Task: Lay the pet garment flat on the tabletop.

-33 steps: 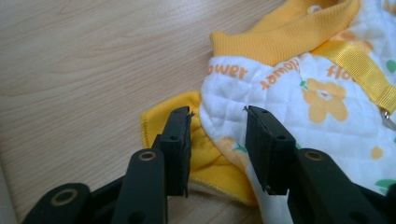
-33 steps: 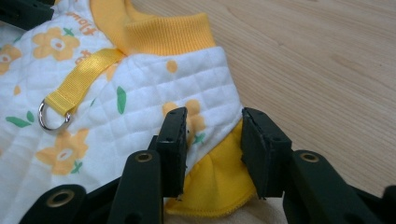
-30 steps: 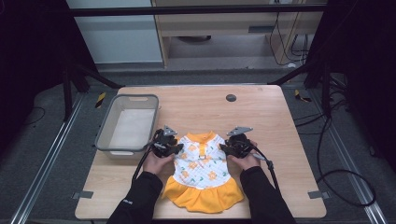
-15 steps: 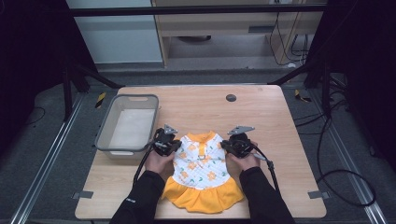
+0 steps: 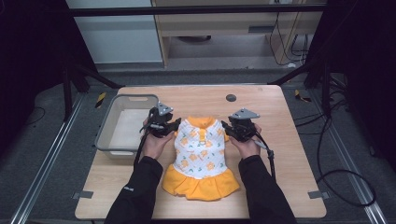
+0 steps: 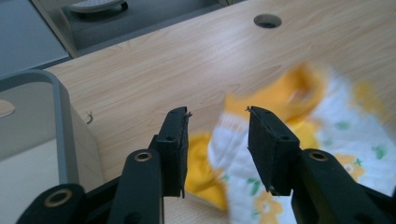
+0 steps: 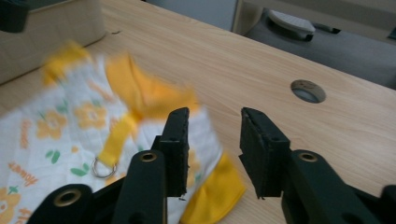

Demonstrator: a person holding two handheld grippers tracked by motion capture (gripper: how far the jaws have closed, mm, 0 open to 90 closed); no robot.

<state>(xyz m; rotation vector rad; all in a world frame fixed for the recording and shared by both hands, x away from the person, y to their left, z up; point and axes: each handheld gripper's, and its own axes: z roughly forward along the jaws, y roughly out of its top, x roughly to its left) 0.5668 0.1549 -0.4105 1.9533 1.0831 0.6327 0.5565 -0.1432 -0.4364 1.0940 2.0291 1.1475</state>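
High view: small white dress [image 5: 200, 156] with orange flower print and orange skirt lies flat near the tabletop's [image 5: 285, 140] near edge, collar toward the far edge. Left gripper [image 5: 169, 127] at its left shoulder, right gripper [image 5: 230, 129] at its right. Grey bin [image 5: 106, 135] at the left edge.

Left gripper view: jaws parted, having just been opening, nothing pinched; the dress's orange sleeve [image 6: 205, 177] lies below.

Right gripper view: jaws likewise just opened, released above the other sleeve [image 7: 212, 193]; metal ring [image 7: 101, 167] on the placket.
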